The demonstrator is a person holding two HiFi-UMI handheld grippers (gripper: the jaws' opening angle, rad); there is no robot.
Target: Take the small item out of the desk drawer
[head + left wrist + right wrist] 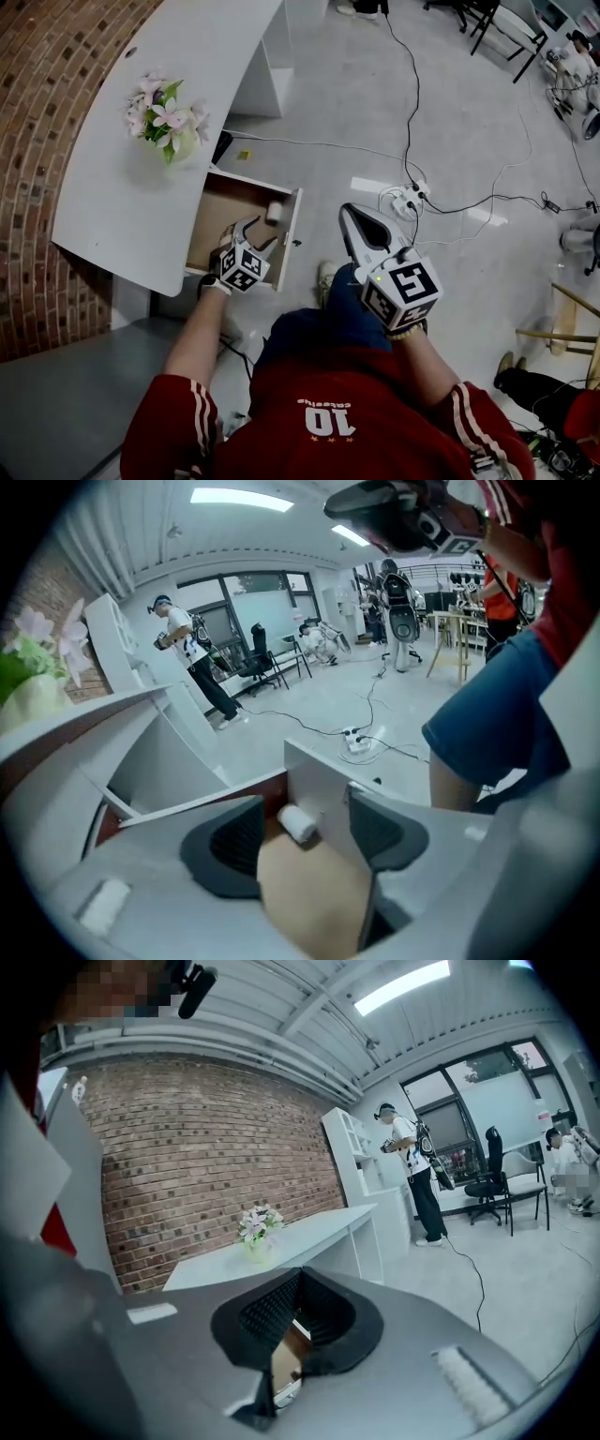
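One white roll (pixel 298 823) lies in the open drawer (pixel 230 211); the left hand-held gripper (pixel 305 841), jaws apart, should next pinch it (right hand-held gripper (pixel 349 214) shut, empty).

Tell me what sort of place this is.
Probably an open-plan office or lab: a curved white desk against a brick wall, a power strip with cables across the floor, and an office chair.

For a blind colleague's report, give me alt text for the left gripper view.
The left gripper holds its jaws open over an open drawer, with a small white roll lying between them against the front wall. Beyond, cables cross the floor near a standing person.
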